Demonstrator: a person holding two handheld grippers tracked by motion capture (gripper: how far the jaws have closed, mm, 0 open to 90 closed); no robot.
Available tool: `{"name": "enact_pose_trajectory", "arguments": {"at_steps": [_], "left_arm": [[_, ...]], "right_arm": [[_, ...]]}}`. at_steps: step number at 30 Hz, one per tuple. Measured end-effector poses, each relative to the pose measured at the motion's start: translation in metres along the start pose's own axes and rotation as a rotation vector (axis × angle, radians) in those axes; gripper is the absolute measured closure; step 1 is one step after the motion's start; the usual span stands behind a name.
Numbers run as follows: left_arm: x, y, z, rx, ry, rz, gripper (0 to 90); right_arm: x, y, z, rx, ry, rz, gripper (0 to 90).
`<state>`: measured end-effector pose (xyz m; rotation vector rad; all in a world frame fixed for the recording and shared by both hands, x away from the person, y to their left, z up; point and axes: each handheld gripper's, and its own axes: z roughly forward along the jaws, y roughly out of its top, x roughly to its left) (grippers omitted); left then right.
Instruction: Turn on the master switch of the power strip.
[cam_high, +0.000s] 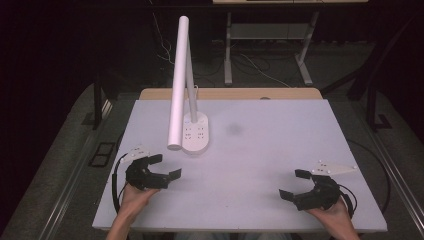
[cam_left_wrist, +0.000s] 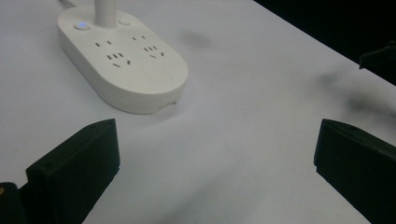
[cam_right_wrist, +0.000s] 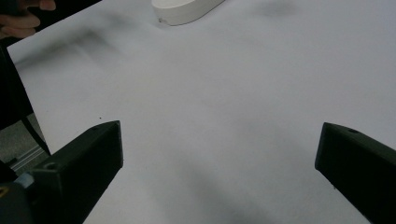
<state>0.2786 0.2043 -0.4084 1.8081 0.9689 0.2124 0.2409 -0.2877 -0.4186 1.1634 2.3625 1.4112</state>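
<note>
A white desk lamp stands on the white table (cam_high: 280, 135). Its oval base (cam_high: 196, 132) carries power sockets, and its long tube head (cam_high: 178, 85) leans out toward the front left. In the left gripper view the lamp base (cam_left_wrist: 122, 60) shows a small blue light beside the stem. My left gripper (cam_high: 165, 166) rests open at the front left of the table, just in front of the lamp, with nothing between its jaws. My right gripper (cam_high: 295, 184) rests open at the front right, also holding nothing. The lamp base's edge (cam_right_wrist: 187, 10) shows at the top of the right gripper view.
A faint grey smudge (cam_high: 233, 129) marks the table right of the lamp. A wooden strip (cam_high: 230, 93) runs along the table's far edge. Behind it stand metal desk legs (cam_high: 227, 50) and loose cables on the floor. Black cables loop beside the table at both sides.
</note>
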Motion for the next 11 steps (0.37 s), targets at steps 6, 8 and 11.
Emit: {"name": "enact_pose_trajectory", "arguments": {"at_steps": [6, 8, 11], "left_arm": [[-0.009, -0.013, 0.001, 0.023, -0.012, 0.011, 0.0], [-0.010, -0.017, 0.002, 0.032, -0.015, 0.013, 0.0], [-0.011, -0.020, 0.003, 0.037, -0.018, 0.015, 0.0]], "right_arm": [[-0.001, 0.000, 0.000, 0.001, -0.003, 0.000, 0.3], [0.000, 0.000, 0.000, -0.002, -0.004, 0.002, 0.3], [0.000, 0.000, 0.000, -0.002, -0.006, 0.005, 0.3]]}}
